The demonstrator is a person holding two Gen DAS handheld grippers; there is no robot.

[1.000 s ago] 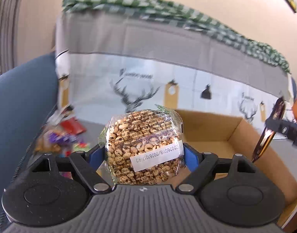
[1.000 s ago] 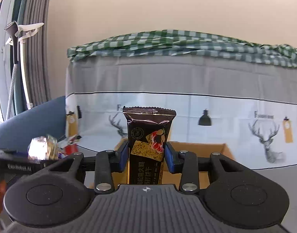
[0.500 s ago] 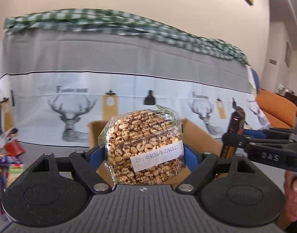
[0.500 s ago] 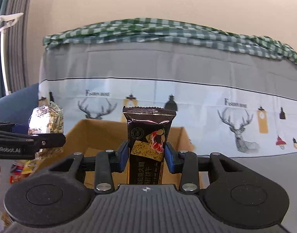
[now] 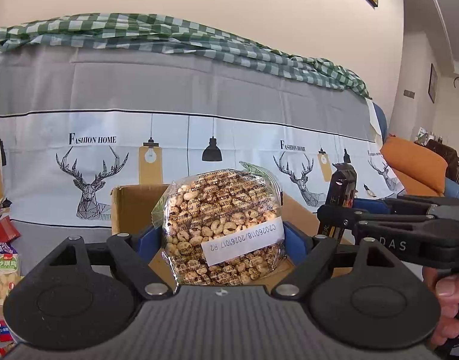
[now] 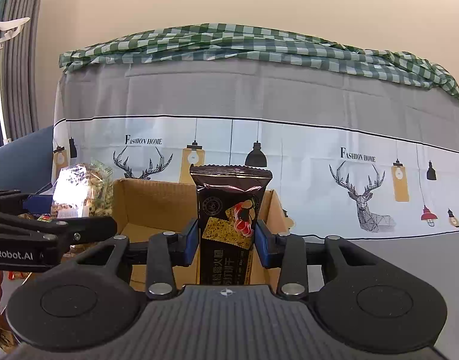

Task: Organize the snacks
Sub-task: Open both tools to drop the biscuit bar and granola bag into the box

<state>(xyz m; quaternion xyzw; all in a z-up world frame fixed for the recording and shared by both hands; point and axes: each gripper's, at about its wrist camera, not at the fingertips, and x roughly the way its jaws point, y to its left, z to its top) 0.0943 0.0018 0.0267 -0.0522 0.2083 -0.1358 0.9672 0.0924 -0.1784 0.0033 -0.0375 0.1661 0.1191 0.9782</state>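
A clear bag of puffed cereal sat clamped upright between the blue pads of the left gripper, above the near edge of an open cardboard box. Beside it, the right gripper pinched a dark biscuit bar upright over the same box; loose snack packets lay at the table's left edge

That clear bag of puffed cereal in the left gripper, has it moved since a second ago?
Yes. The puffed cereal bag, clamped in the left gripper, swung right: the cardboard box, earlier off to its right, now sits directly behind it.
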